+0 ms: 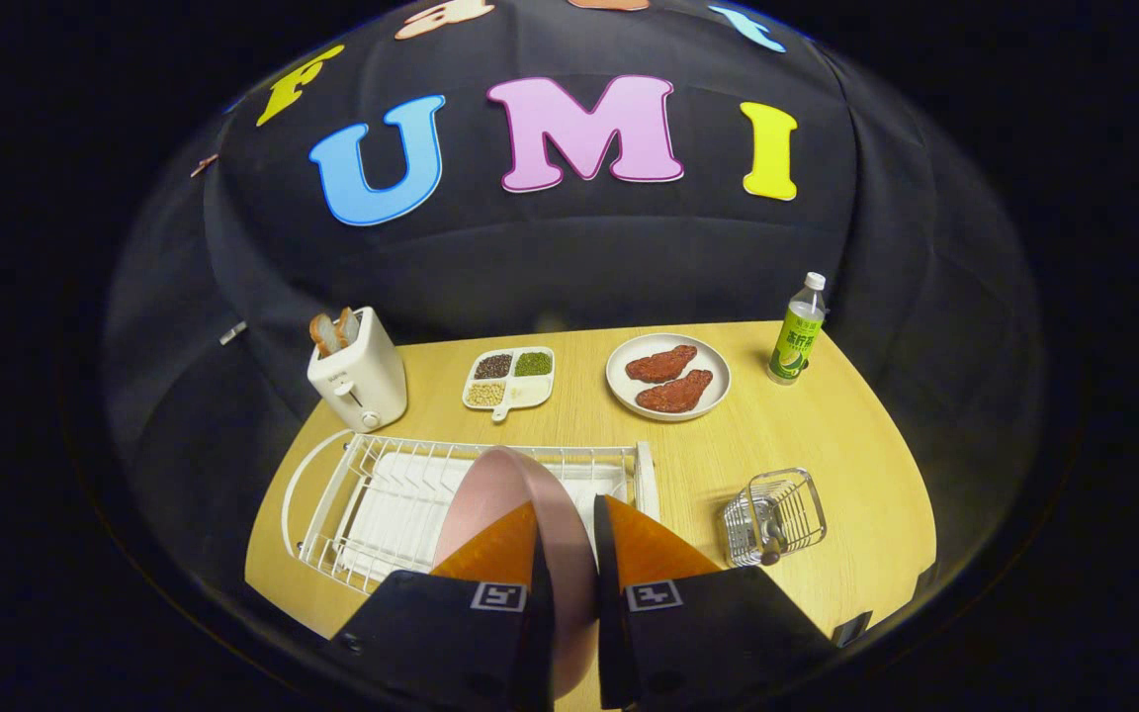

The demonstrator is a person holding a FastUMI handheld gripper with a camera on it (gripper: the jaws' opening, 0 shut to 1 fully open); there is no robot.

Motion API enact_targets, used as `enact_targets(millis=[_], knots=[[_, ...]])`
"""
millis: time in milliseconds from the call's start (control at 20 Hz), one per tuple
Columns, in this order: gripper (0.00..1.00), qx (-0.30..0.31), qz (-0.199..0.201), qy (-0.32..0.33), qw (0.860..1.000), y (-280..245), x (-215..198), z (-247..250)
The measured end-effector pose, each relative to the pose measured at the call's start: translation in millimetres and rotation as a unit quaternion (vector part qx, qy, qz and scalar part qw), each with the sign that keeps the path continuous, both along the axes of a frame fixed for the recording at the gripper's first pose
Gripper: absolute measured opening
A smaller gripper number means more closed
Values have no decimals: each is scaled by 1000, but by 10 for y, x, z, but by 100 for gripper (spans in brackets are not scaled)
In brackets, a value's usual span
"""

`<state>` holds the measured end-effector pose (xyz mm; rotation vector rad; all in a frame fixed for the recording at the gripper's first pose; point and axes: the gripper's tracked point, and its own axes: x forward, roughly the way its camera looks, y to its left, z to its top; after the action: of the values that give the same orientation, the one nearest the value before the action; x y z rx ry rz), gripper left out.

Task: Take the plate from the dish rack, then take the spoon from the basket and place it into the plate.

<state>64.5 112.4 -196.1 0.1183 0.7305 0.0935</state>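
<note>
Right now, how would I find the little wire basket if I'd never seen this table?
Start at the white dish rack where the hand-held gripper is shut on a pink plate. Look beyond the rack's end, below the green bottle. The basket is the only small, shiny wire cage.

Evenly lit tabletop (827,435), dim dark surround, soft shadows, sharp focus, strong fisheye bending at edges

Plate (530,494) in claw (567,554) — above rack (372,494).
</note>
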Motion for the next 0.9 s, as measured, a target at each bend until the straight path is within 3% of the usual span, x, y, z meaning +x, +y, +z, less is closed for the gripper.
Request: enact_targets(millis=[300, 500, 900], knots=[[21, 33, 16, -16, 999, -889, -592, 182], [21, 73, 31, 17, 997, -1386, -1053, 29], [22, 128, 58, 85, 986, -2000, -1289, -796]])
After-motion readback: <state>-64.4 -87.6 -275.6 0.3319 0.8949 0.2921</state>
